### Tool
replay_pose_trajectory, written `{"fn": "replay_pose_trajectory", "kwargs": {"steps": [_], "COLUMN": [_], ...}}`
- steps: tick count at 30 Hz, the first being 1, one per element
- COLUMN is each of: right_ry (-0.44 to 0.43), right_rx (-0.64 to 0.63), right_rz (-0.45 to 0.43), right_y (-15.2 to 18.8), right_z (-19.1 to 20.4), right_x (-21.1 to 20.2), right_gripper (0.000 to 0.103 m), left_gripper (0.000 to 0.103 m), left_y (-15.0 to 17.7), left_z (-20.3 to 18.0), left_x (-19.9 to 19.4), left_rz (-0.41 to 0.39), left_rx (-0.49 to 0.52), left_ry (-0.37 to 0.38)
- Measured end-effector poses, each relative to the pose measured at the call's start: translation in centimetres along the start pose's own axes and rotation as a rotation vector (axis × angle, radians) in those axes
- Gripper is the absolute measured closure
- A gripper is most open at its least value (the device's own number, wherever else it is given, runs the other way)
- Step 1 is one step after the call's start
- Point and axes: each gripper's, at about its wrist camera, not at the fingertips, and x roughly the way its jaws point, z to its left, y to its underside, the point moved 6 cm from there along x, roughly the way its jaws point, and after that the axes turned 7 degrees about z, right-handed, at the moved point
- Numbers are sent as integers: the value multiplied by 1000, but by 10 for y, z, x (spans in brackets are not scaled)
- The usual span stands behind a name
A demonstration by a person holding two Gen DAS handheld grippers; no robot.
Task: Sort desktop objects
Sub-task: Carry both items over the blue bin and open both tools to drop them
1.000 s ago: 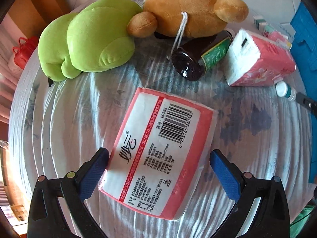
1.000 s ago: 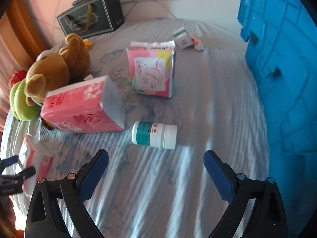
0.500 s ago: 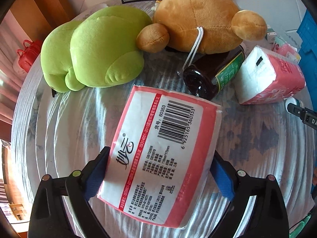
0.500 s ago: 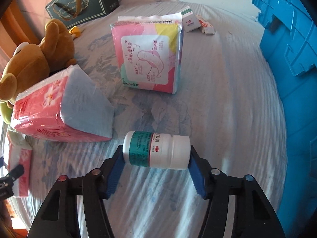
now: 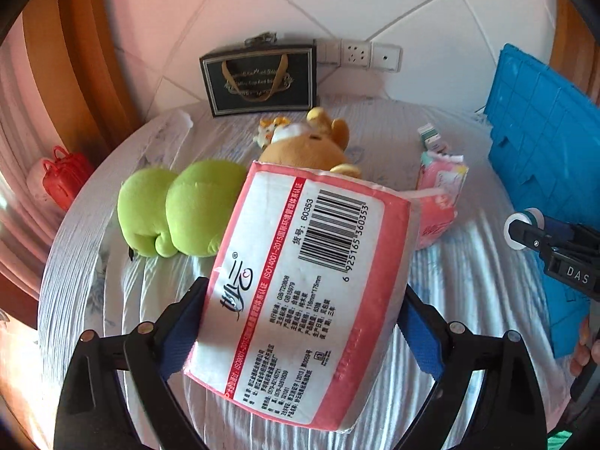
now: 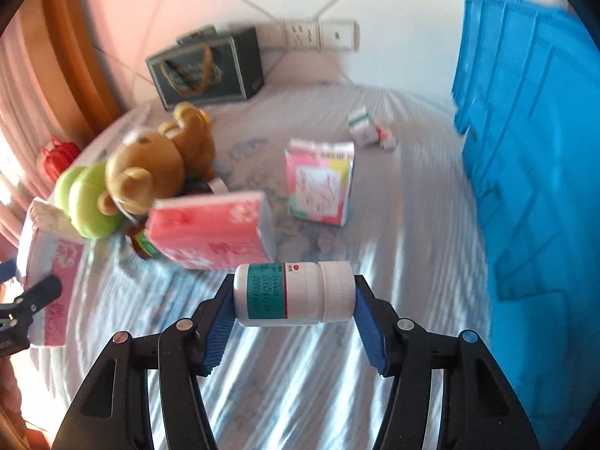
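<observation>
Tissue pack (image 5: 303,285) sat clamped between the pads of the left claw (image 5: 300,322), lifted off the tabletop (image 5: 86,247); the right claw (image 6: 292,318) gripped a white pill bottle (image 6: 294,294) end to end, also raised. Beyond them lay a second tissue pack (image 6: 210,234), a pink pad packet (image 6: 318,183), a green plush (image 5: 172,210) and a brown bear (image 6: 150,172) (a dark jar half hidden beneath). Farther off stood small boxes (image 6: 362,125) and the blue crate (image 6: 532,150). Sorting looked barely begun, most items unplaced.
</observation>
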Motion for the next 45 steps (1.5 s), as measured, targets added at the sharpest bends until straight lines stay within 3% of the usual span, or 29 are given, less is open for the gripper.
{"fn": "replay_pose_trajectory", "kwargs": {"steps": [5,10,14,20,27,34,45], "right_ry": [5,96,162,270,401,470,526], "right_rx": [-16,11,32,108,214,282,360], "right_rz": [-169,-348,-451,-546,-576,-566,-483], "right_y": [-11,-11,-8,7,40,74,117], "right_z": [25,25,11,-38,-119,-194,-288], "right_x": [-78,-160,-213,-273,-320,-340,-334], "right_gripper": [44,44,44,44,44,44,44], "left_gripper": [8,8,8,8,8,8,8], "left_y": [-13,-32,-46,-58,-62,-56,-26], "left_z": [-26,-66,-108,-179,-260,-348,-463], "left_x": [-43,-85,-116,-155,-192,-218,-194], "left_rz": [-130,-245,-330,-407,-462,-475,-321], "left_rx": [53,109,166,248,308,386,514], "left_ry": [39,103,154,250,346,397,402]}}
